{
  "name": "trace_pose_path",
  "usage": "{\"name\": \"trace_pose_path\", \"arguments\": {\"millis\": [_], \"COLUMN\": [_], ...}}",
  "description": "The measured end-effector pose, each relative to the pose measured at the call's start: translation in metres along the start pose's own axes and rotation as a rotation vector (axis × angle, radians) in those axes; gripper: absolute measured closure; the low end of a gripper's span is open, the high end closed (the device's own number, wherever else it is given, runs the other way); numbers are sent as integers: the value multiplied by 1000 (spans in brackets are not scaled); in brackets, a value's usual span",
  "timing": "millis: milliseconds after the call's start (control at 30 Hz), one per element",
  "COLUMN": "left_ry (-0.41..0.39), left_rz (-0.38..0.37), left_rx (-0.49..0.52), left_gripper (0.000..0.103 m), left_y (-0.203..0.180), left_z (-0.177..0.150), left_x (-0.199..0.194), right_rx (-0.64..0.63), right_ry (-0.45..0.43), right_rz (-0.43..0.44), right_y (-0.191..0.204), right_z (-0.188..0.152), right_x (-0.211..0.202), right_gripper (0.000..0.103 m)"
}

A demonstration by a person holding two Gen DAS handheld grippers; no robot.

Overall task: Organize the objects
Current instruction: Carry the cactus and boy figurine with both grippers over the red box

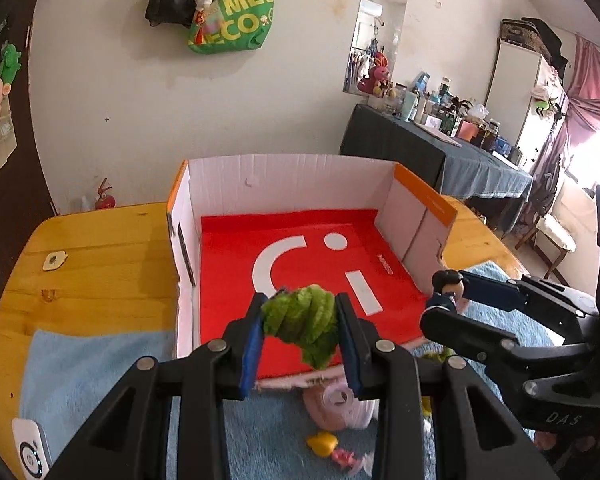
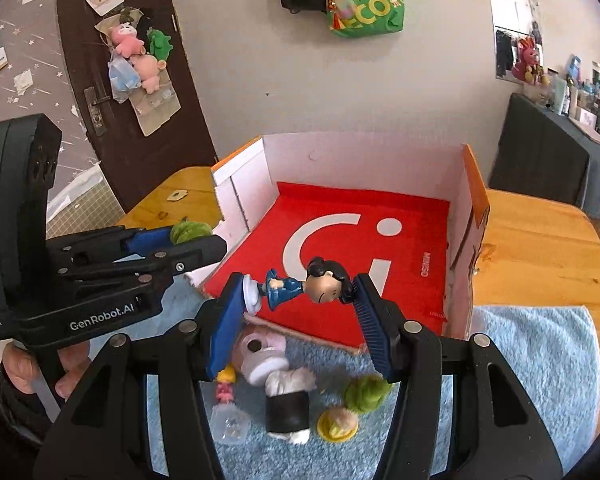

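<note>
Left gripper (image 1: pixel 298 322): clamped on a green leafy toy (image 1: pixel 300 322), both blue pads pressing its sides, the bundle bulging out below them.
Right gripper (image 2: pixel 302 294): gripping a little figurine (image 2: pixel 300 284) end to end, white base against the left pad, dark-haired head against the right one, body lying sideways across the gap.
Just ahead of both: the open cardboard box (image 1: pixel 284 172) with its red floor (image 1: pixel 228 280); nothing shows inside it yet. Both toys hang over the near edge, the green one towards the left wall, the figurine further right.
Between the two tools: they sit near each other, side by side, the right gripper's tip visible just right of the left one's pads.
Below the grippers: a blue towel (image 2: pixel 540 352) on the wooden table (image 2: pixel 540 248), with more to sort: a pink round toy (image 2: pixel 260 354), a black-and-white toy (image 2: pixel 288 408), a second green ball (image 2: pixel 366 392), a yellow-rimmed piece (image 2: pixel 338 424) and a small clear piece (image 2: pixel 230 424).
Step in hand, as I read it: carrying both toys into the box.
Doing it well: carry each load forward past the front lip, lower close to the red floor before letting go, and set them apart, green one left, figurine right, so the tools do not bump. The end-to-end hold looks slippery; keep it level.
</note>
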State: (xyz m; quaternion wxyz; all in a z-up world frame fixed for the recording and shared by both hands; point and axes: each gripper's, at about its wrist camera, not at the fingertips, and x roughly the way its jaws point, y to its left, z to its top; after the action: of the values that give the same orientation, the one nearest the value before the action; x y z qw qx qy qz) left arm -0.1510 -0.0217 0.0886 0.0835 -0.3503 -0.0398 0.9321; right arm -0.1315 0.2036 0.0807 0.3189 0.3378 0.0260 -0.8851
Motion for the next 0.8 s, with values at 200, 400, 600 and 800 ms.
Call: {"name": "trace_pose_path", "arguments": {"millis": [200,400,600,800], "left_ry": [14,39,61,97], "left_rz": [10,19,26,14], "left_rx": [-15,-34,-38,-62], "left_gripper": [67,67,67,67], "left_y": [7,14,17,25], "left_z": [18,32,41,50], "left_x": [19,41,62,84], "right_rx": [22,37,50,60], "right_ry": [4,12,33,71], "right_rz": [-22,-46,-58,-75], "right_y": [-12,-25,-32,-38], "right_z": [13,26,35,43], "right_x": [12,26,44,67], "right_gripper": [50,50,50,50]}}
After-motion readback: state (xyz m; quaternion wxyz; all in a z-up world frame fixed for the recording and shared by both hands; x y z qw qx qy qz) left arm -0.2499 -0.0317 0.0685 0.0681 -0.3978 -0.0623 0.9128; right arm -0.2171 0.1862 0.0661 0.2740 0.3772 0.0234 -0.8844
